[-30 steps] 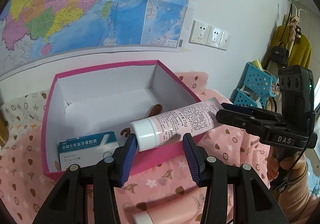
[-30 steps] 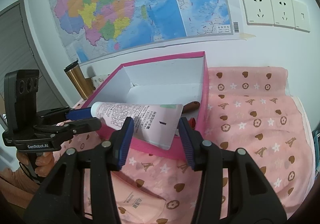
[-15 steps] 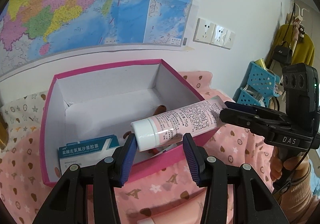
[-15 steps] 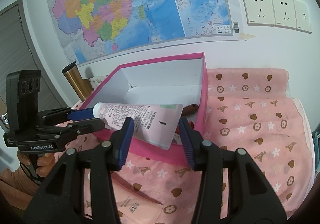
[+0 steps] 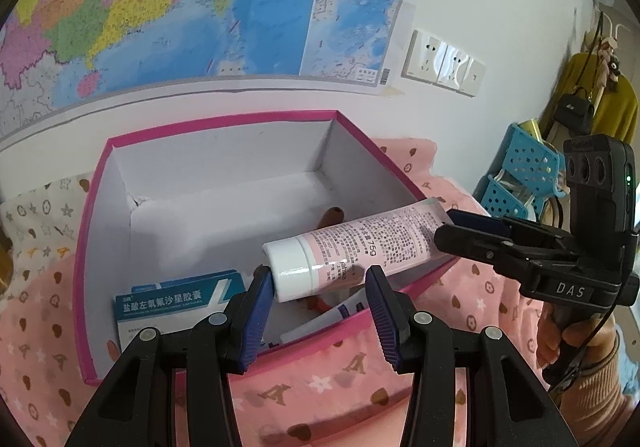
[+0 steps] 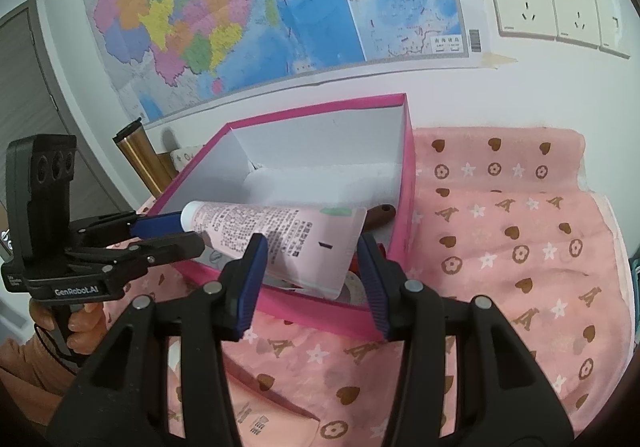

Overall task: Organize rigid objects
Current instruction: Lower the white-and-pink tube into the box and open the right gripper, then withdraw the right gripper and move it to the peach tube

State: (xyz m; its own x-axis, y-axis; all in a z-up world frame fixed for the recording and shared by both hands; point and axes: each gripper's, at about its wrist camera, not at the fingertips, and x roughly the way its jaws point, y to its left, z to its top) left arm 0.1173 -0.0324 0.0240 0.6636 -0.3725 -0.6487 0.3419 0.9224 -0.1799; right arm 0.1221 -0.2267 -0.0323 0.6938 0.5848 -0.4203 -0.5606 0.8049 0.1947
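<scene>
The pink tube (image 5: pixel 360 247) is suspended level above the pink box (image 5: pixel 96 247), spanning the box's near wall and its right-hand corner. The left gripper (image 5: pixel 318 283) has its jaws wide apart around the tube's white cap (image 5: pixel 290 267), only one blue pad touching it. The right gripper (image 6: pixel 310 259) has closed its jaws on the tube's flat crimped end. Inside the box, below the tube, lie a blue-and-white medicine carton (image 5: pixel 176 301) and a brown object (image 6: pixel 380 215). The box rests on a pink patterned cloth (image 6: pixel 520 247).
</scene>
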